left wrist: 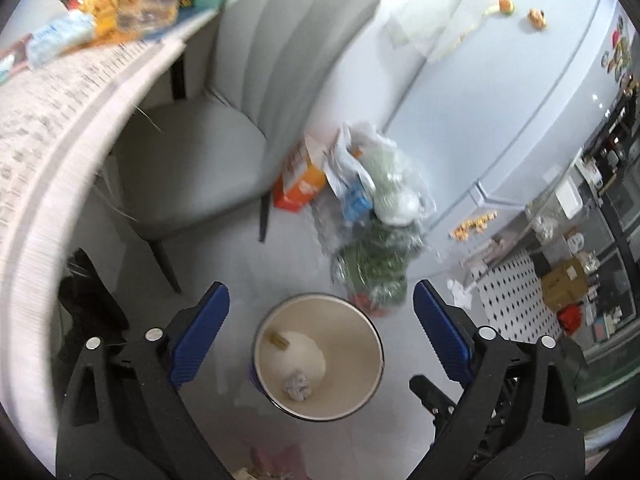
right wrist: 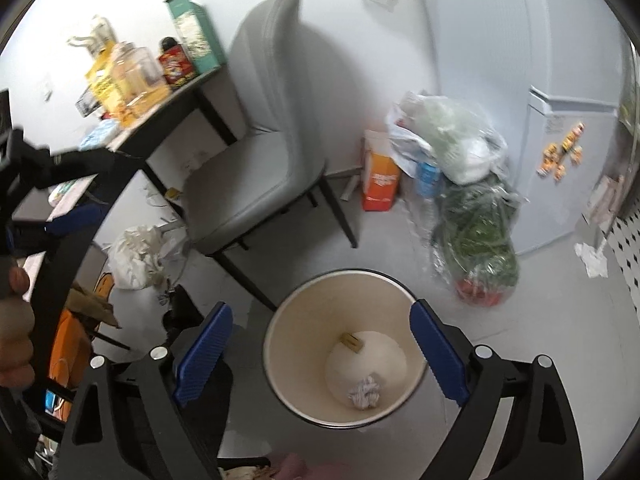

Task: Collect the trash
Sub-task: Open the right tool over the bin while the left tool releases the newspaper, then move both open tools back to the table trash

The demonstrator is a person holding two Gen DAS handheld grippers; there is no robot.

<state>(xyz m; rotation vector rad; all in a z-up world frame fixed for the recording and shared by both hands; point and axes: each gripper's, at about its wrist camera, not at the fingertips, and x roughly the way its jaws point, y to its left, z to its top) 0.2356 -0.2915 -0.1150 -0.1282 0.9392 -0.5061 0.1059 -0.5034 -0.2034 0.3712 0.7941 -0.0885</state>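
Note:
A round bin (left wrist: 376,344) with a cream inside and a dark rim stands on the grey floor. At its bottom lie a crumpled paper ball (left wrist: 298,387) and a small yellowish scrap (left wrist: 278,340). My left gripper (left wrist: 321,292) hangs above the bin, open, with nothing between its blue pads. In the right wrist view the same bin (right wrist: 280,340) holds the paper ball (right wrist: 364,394) and the scrap (right wrist: 352,342). My right gripper (right wrist: 322,310) is open and empty over the bin. The left gripper's frame and a hand (right wrist: 14,320) show at the left edge.
A grey chair (right wrist: 248,184) stands behind the bin, by a table (left wrist: 48,152) crowded with bottles and boxes. Clear bags of greens (right wrist: 476,236) and an orange carton (right wrist: 380,184) sit by a pale fridge (right wrist: 560,176). A crumpled tissue (right wrist: 592,260) lies on the floor at right.

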